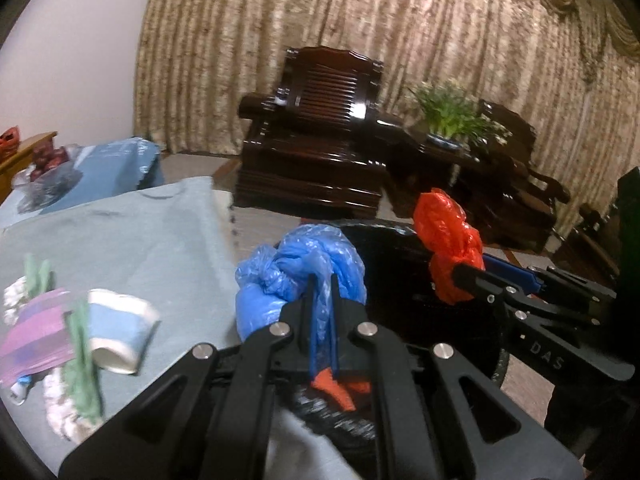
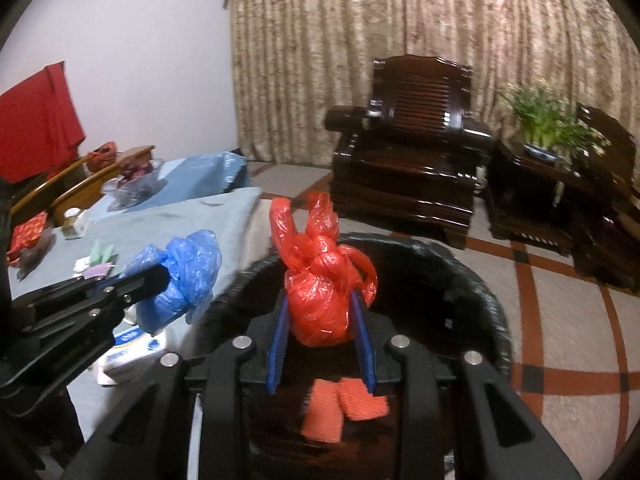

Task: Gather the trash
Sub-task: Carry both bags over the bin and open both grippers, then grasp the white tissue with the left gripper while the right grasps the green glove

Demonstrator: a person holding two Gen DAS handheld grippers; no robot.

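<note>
My left gripper [image 1: 322, 280] is shut on a crumpled blue plastic bag [image 1: 296, 276], held at the left rim of a black trash bin [image 1: 492, 332]. It also shows in the right wrist view [image 2: 160, 276] with the blue bag [image 2: 184, 280]. My right gripper [image 2: 320, 300] is shut on a knotted red plastic bag [image 2: 320, 296], held over the bin's [image 2: 480, 280] opening. In the left wrist view this gripper [image 1: 460, 276] and the red bag [image 1: 448, 240] sit to the right. Orange scraps [image 2: 340, 404] lie inside the bin.
A table with a light blue cloth [image 1: 120, 240] holds a crushed paper cup [image 1: 120, 332], a purple wrapper [image 1: 36, 336] and a tissue pack [image 2: 128, 352]. Dark wooden armchairs [image 2: 412, 140] and a potted plant [image 2: 548, 124] stand before the curtain.
</note>
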